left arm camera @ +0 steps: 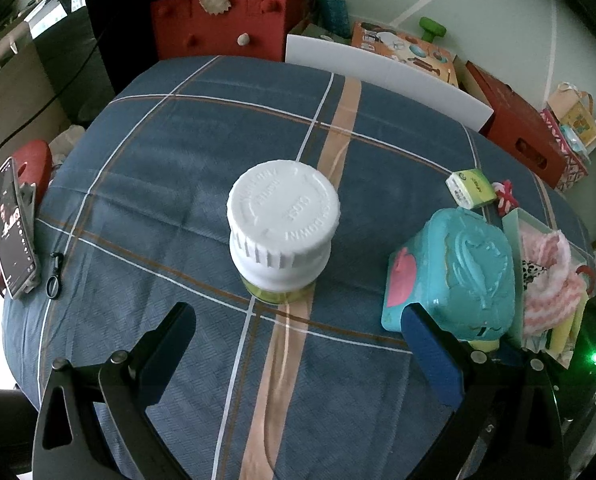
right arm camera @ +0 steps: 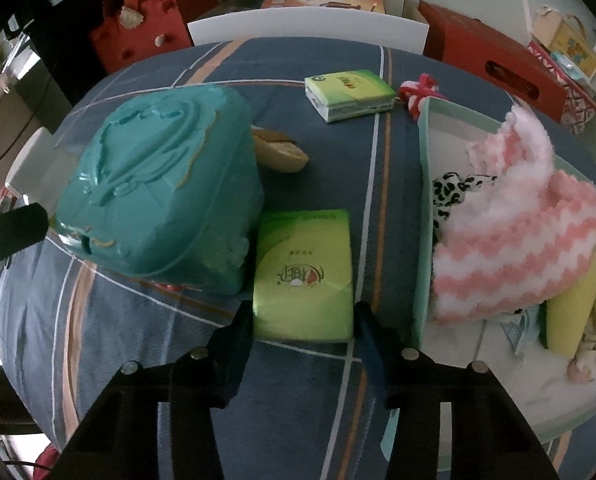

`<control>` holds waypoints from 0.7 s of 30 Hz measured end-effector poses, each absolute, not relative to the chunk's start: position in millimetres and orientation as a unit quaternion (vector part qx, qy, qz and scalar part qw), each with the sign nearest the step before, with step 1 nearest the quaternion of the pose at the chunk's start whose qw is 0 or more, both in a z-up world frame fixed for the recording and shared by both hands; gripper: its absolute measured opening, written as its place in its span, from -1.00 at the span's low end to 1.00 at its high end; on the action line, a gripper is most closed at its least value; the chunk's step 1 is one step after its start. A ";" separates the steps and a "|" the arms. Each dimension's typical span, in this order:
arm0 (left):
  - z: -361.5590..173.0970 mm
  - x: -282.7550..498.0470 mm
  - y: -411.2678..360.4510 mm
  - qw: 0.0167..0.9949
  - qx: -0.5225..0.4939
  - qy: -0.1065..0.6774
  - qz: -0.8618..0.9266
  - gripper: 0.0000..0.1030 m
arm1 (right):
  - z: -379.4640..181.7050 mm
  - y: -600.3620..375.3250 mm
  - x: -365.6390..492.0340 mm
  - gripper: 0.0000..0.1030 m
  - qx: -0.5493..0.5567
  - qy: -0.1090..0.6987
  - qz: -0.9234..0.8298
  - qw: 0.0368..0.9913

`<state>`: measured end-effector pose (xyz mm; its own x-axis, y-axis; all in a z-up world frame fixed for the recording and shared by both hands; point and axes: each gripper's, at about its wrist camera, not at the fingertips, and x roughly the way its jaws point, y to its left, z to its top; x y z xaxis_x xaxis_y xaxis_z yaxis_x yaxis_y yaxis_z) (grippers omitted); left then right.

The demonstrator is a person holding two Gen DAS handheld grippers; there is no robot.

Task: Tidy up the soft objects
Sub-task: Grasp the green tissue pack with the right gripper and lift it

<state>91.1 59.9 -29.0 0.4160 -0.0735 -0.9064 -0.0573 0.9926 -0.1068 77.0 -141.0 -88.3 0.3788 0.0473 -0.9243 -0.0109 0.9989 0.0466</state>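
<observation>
While the right gripper (right arm camera: 303, 316) has its fingers pressed against both sides of a green tissue pack (right arm camera: 303, 276), that pack lies on the blue plaid desk (right arm camera: 298, 400) between a teal lidded case (right arm camera: 158, 196) and the pale green tray (right arm camera: 423, 208). Inside the tray sit a pink-and-white fuzzy cloth (right arm camera: 513, 232), a leopard-print piece (right arm camera: 451, 192) and something yellow (right arm camera: 573, 316). A second tissue pack (right arm camera: 347, 94) lies farther back, just beside a red-and-white rope knot (right arm camera: 417, 92). A bread-like object (right arm camera: 278, 152) peeks out behind the case. The left gripper (left arm camera: 298, 344) hangs with fingers wide apart and nothing between them, near a white-capped bottle (left arm camera: 282, 224) standing upright on the desk; a phone (left arm camera: 12, 228) rests at the desk's left edge.
</observation>
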 end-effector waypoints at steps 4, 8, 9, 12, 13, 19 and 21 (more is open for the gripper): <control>-29.4 91.1 59.9 0.839 -0.061 0.540 -0.005 0.98 | -85.7 -144.2 76.9 -0.02 0.020 0.555 0.020 0.831; -29.5 91.2 59.7 0.839 -0.061 0.540 -0.004 0.98 | -81.7 -147.8 76.7 -0.02 0.026 0.552 0.021 0.833; -29.6 91.1 59.7 0.840 -0.062 0.540 -0.004 0.99 | -79.5 -149.2 76.1 -0.02 0.028 0.550 0.020 0.834; -29.6 91.0 60.0 0.840 -0.062 0.539 -0.005 0.98 | -72.1 -150.9 72.9 -0.03 0.030 0.544 0.019 0.839; -29.5 90.7 59.7 0.840 -0.062 0.539 -0.005 0.98 | -70.8 -151.2 72.6 -0.03 0.031 0.542 0.019 0.840; -28.1 90.6 59.7 0.841 -0.060 0.538 -0.006 0.98 | -60.5 -153.0 64.3 -0.03 0.032 0.532 0.015 0.846; -27.9 90.2 59.7 0.841 -0.059 0.538 -0.007 0.98 | -55.2 -153.2 61.5 -0.03 0.034 0.524 0.013 0.851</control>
